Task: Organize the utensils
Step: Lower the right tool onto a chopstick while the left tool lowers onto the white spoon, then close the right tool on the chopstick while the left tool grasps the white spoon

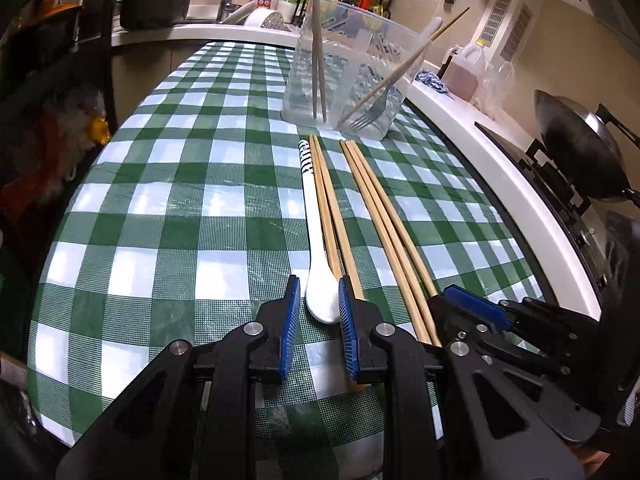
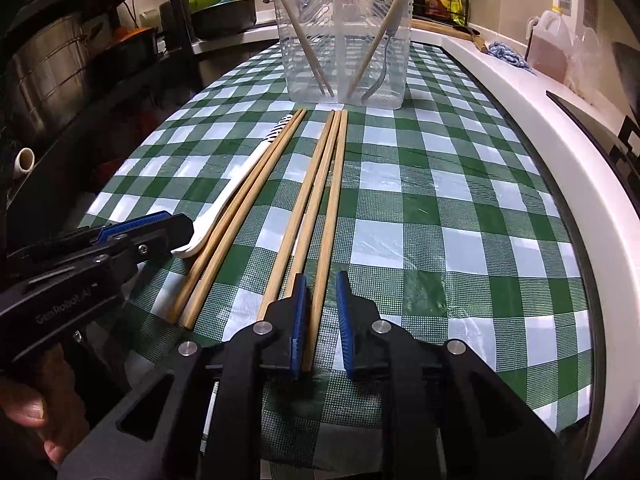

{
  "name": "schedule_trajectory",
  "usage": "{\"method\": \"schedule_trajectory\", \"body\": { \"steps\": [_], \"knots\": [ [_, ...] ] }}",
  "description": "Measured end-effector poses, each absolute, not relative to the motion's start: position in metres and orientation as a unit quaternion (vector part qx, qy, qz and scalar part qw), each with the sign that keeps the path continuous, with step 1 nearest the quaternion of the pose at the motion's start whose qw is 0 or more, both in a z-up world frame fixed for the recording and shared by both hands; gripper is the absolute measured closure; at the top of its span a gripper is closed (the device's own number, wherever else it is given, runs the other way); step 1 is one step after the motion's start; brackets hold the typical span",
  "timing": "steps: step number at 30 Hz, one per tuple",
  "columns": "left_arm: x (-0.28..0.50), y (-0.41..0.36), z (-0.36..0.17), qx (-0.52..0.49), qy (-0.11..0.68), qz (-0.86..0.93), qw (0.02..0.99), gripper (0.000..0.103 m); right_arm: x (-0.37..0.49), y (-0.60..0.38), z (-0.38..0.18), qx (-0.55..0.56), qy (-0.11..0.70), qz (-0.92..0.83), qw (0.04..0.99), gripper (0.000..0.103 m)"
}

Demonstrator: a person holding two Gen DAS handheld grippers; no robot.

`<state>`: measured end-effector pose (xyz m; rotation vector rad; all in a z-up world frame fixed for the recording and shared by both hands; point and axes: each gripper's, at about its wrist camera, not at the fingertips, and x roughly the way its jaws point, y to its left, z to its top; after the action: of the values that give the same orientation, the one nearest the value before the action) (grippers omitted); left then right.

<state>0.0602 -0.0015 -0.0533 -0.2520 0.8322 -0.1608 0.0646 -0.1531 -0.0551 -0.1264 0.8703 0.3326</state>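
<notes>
The left gripper (image 1: 319, 308) is positioned with jaws apart around the white spoon (image 1: 316, 240); the right gripper (image 2: 321, 312), likewise parted, straddles one chopstick (image 2: 326, 232). Neighbouring chopsticks lie close and may be disturbed on closing. The clear container (image 2: 344, 40) stands beyond.

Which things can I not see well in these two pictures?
- Spoon bowl: in the right view, hidden behind the left gripper.
- Near ends of the chopsticks: in both views, under the gripper bodies.
- Fork: blurred by the tub wall.
- Right gripper: whether its pads touch the chopstick is unclear.
</notes>
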Motion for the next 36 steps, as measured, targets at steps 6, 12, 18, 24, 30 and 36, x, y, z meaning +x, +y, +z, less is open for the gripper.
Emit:
{"method": "schedule_trajectory", "body": {
  "steps": [6, 12, 18, 24, 30, 36],
  "knots": [
    [0.062, -0.007, -0.057, -0.112, 0.408, -0.072, 0.903, 0.083, 0.069, -0.161, -0.053, -0.063, 0.426, 0.137, 0.892, 0.097],
    [0.063, -0.017, -0.059, -0.093, 0.408, -0.068, 0.906, 0.083, 0.073, -0.173, -0.053, -0.054, 0.432, 0.115, 0.893, 0.097],
    [0.062, -0.020, -0.058, -0.073, 0.402, -0.045, 0.911, 0.086, 0.072, -0.173, -0.053, -0.051, 0.434, 0.115, 0.892, 0.098],
    [0.060, -0.006, -0.057, -0.070, 0.396, -0.002, 0.916, 0.092, 0.072, -0.173, -0.053, -0.046, 0.434, 0.114, 0.893, 0.097],
    [0.058, 0.005, -0.057, -0.058, 0.392, 0.024, 0.918, 0.093, 0.072, -0.175, -0.053, -0.041, 0.433, 0.111, 0.894, 0.097],
    [0.057, 0.005, -0.057, -0.051, 0.387, 0.020, 0.920, 0.093, 0.072, -0.175, -0.053, -0.035, 0.430, 0.105, 0.896, 0.096]
  ]
}}
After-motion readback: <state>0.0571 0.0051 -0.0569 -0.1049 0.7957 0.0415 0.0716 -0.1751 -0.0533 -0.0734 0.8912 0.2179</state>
